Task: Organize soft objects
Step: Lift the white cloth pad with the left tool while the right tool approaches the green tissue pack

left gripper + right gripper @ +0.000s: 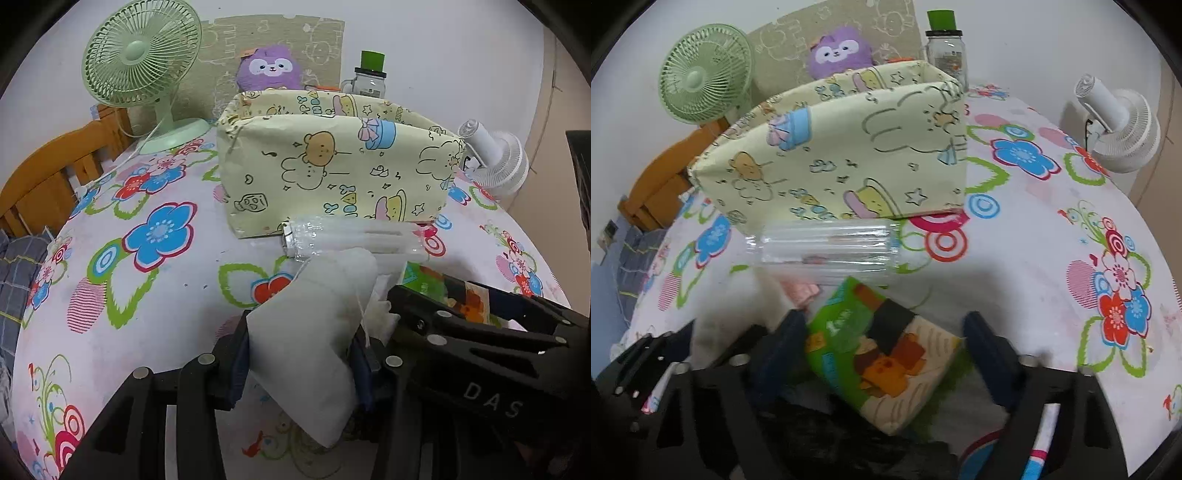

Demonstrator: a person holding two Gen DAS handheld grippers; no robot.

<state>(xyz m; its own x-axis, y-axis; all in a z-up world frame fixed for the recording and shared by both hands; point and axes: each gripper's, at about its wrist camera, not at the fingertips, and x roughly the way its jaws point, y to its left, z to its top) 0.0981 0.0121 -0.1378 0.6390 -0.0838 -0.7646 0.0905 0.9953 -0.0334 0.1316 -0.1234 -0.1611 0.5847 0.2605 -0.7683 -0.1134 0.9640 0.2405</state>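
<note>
The left tool (295, 365) is clamped on a soft white pouch (314, 332), its two pads pressed into the cloth on either side, with the pouch held up off the flowered worktop (155, 295). The pouch's lower corner hangs down below the pads, and its upper end leans toward the far side.

The right tool (886, 343) stands wide, its pads either side of a small colourful packet of tissues (882, 354) that lies on the worktop. The left pad looks close against the packet's edge; the right one is clearly apart from it. I would judge that nothing is gripped there yet.

Just beyond both tools lies a clear plastic tube (823, 245) on its side, and right behind that stands the yellow cloth basket (842, 147) with cartoon animals, open at the top. A purple plush toy (836, 51) peeks up behind its far rim; whether it sits inside the basket or behind it I cannot tell. A green fan (142, 62) stands at the far left, a white fan (1123, 122) at the far right, and a jar with a green lid (945, 44) beyond the basket.

The step in hand looks like carrying the pouch to the basket. The next move calls for lifting it over the tube and the near rim before letting go, while the right tool closes on the packet.
</note>
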